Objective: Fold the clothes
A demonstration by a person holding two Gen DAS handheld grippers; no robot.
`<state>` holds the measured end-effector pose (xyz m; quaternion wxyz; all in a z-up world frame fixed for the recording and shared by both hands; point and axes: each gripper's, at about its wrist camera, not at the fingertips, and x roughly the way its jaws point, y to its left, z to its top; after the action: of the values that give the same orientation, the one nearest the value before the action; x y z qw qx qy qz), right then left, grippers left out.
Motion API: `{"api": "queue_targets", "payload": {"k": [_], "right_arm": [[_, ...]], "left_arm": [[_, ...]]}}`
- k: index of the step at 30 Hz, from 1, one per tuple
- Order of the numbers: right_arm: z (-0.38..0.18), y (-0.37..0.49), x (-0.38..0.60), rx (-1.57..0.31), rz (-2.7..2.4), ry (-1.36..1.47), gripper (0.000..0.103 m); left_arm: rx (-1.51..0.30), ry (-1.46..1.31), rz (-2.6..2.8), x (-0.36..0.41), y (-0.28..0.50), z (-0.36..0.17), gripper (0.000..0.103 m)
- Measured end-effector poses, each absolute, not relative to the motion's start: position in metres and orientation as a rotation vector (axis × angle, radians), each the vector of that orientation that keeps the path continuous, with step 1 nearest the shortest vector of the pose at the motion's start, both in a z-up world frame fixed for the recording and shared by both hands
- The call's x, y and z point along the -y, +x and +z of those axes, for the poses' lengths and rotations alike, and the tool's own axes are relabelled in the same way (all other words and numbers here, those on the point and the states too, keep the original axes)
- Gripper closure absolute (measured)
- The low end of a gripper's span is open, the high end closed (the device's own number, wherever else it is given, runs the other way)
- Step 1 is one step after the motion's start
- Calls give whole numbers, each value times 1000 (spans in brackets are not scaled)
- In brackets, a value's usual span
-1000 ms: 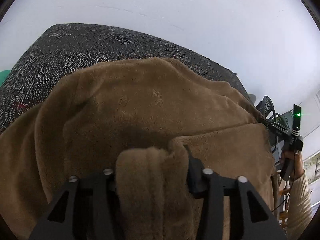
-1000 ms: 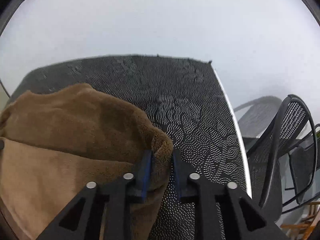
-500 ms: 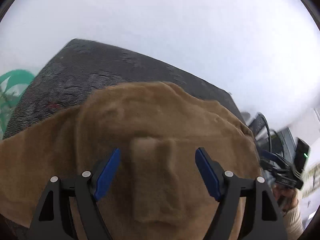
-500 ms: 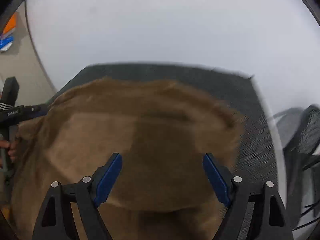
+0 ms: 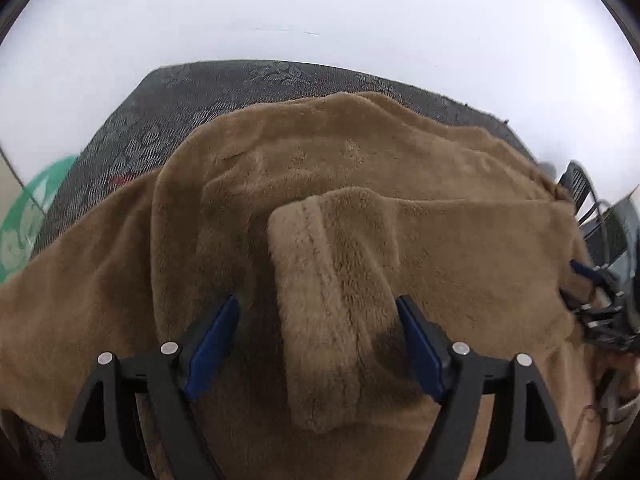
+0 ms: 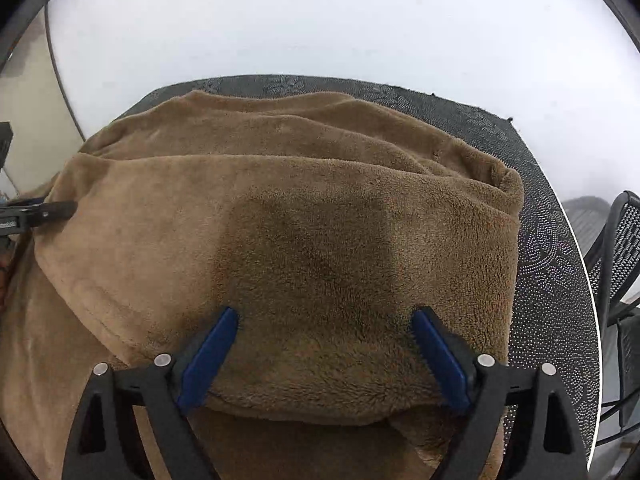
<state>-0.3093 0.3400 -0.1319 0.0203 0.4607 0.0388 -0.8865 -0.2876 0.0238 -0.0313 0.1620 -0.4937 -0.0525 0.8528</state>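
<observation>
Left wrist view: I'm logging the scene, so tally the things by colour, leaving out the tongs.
Brown: 1, the fleece garment
Dark grey: 1, the patterned table cover
Green: 1, a round thing at the left edge
Black: 1, the mesh chair
Total: 4

1. Both my wrist views are evenly lit and bright; the wall [image 5: 320, 8] washes out near white.
2. Soft dark shadow on the brown garment [image 6: 312, 248] ahead of the right gripper.
3. Strong fisheye bending, black corners.
4. Right edge of the left view smeared.
</observation>
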Motion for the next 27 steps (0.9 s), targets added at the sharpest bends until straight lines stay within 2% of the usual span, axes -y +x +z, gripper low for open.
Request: {"api": "queue_targets", "payload": {"k": [8,15,22,27], "right_arm": [[-132,-307,-341,-119,-2766,1421,7],[-135,-309,-342,-127,-2768,1421,7],[-135,-310,-342,-130,-2769,1420,7],[-135,-310,-341,-156,-2782,1421,6]], "left_arm": [[564,-1309,2410,70,-210,1,20],[826,-1175,2598,201,-132,17,19],[1381,-1202,2484,326,-96,-55,18],[1517,-1210,2282,351,-106,-110,18]]}}
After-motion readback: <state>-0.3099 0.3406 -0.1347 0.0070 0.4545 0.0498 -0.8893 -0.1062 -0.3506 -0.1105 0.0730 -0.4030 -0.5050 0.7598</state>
